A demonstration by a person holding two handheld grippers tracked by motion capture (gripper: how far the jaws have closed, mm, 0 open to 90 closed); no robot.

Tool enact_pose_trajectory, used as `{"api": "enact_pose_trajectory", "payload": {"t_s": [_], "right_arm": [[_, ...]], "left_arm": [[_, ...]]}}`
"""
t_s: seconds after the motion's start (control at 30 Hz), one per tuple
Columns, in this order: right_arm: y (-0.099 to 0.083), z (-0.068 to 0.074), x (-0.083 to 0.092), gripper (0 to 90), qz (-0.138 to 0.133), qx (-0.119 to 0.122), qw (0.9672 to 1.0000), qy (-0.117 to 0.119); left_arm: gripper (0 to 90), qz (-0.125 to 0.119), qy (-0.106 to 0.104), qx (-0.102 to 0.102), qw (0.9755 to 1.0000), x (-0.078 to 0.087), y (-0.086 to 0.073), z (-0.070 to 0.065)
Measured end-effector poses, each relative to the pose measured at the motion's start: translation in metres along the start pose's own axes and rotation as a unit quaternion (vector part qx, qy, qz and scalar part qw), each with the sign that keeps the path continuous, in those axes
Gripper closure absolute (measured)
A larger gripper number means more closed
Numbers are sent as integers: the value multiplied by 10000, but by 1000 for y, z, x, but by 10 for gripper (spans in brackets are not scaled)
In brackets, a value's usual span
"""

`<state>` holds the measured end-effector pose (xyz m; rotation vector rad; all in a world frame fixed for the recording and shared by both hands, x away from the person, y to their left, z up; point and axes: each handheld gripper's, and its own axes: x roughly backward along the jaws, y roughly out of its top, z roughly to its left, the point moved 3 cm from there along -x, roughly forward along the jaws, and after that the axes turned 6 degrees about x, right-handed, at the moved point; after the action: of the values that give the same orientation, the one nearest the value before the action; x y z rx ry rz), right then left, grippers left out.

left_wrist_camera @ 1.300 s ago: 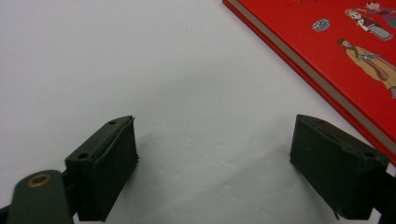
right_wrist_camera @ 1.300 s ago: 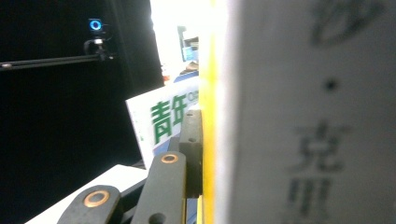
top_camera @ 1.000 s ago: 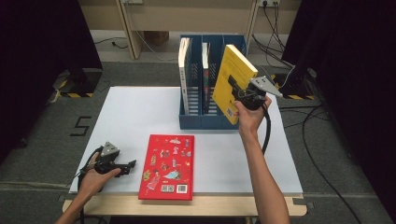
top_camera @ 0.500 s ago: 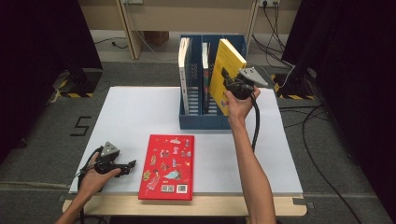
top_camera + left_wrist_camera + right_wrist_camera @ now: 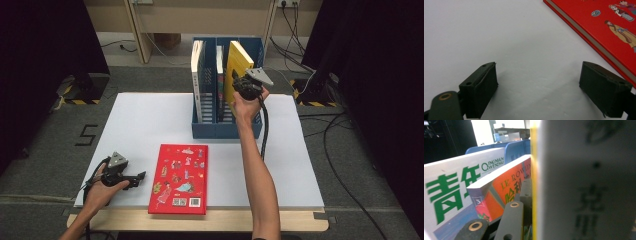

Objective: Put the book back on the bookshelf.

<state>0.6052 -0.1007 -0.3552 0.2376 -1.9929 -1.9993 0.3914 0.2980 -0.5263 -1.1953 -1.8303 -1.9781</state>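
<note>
A yellow book (image 5: 239, 62) stands nearly upright over the right compartment of the blue file rack (image 5: 227, 131), with my right gripper (image 5: 243, 89) shut on its lower edge. In the right gripper view the yellow book (image 5: 586, 180) is very close, and one black jaw presses its left face while the other is hidden behind it. A white book (image 5: 197, 75) and a slimmer orange-spined book (image 5: 219, 65) stand in the rack's left slots. A red book (image 5: 180, 172) lies flat at the table's front. Just left of it, my left gripper (image 5: 137, 177) rests open on the table.
The white table (image 5: 150, 120) has bare room left of the rack and right of the red book. In the left gripper view the red book (image 5: 604, 27) lies just beyond the right jaw. Cables and dark curtains surround the table on the floor.
The right hand has carried the yellow book leftward and turned it more upright over the rack. The left gripper and the red book have stayed still.
</note>
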Motion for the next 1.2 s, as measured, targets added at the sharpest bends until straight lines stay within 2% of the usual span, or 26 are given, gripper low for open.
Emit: {"api": "enact_pose_trajectory", "payload": {"t_s": [0.2, 0.4, 0.77, 0.93, 1.07, 1.2], "right_arm": [[-7, 0, -12, 752, 85, -105, 9999, -74], [-8, 4, -23, 749, 150, -21, 9998, -114], [-27, 7, -42, 741, 323, 23, 9992, -218], [-32, 7, -46, 739, 436, -42, 9988, -236], [-35, 6, -47, 737, 550, 5, 9982, -221], [-37, 5, -47, 736, 733, -23, 9972, -167]], "left_arm": [[137, -1, 0, -1, 10000, 0, 0, 0], [137, -1, 0, 0, 10000, 0, 0, 0], [138, -5, 2, -3, 10000, 0, 0, 0], [138, -6, 2, -3, 10000, 0, 0, 0], [138, -7, 4, -4, 10000, 0, 0, 0], [137, -4, -1, -2, 10000, 0, 0, 0]]}}
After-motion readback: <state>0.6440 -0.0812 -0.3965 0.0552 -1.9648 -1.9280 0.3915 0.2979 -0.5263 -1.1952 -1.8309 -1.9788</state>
